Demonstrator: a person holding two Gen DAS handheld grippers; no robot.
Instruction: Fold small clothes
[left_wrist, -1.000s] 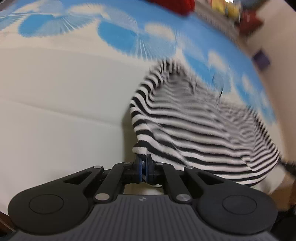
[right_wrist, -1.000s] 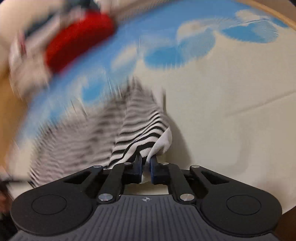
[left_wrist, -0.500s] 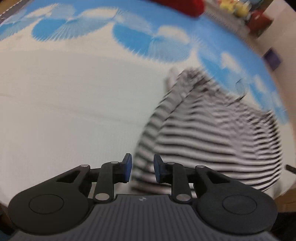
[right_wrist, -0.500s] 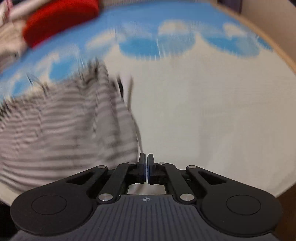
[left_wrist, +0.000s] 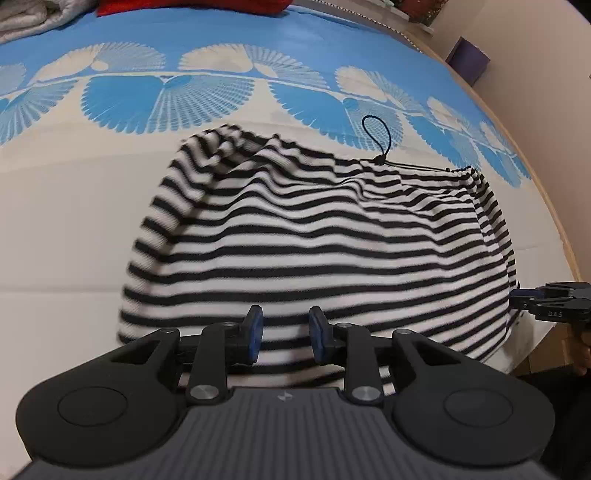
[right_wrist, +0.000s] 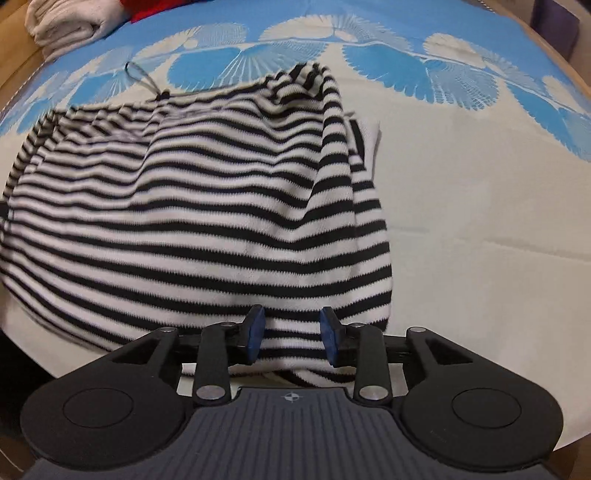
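Both tools released, nothing gripped: left tool (left_wrist: 284, 334), right tool (right_wrist: 291, 334). Striped garment (left_wrist: 314, 240) lies bunched on the desk (left_wrist: 66, 229), just past both tools at 12 o'clock. Drawstring loop (left_wrist: 376, 134) at its far edge.

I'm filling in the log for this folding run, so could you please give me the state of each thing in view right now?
Striped garment: lying on the cloth, rumpled, held by neither claw.
Black drawstring loop: slack, resting on the cloth beyond the garment's top edge.
Left claw: open, over the near hem.
Right claw: open, over the near hem.
Patterned cloth: spread flat.
Folded pale fabric: stacked at the far corner.
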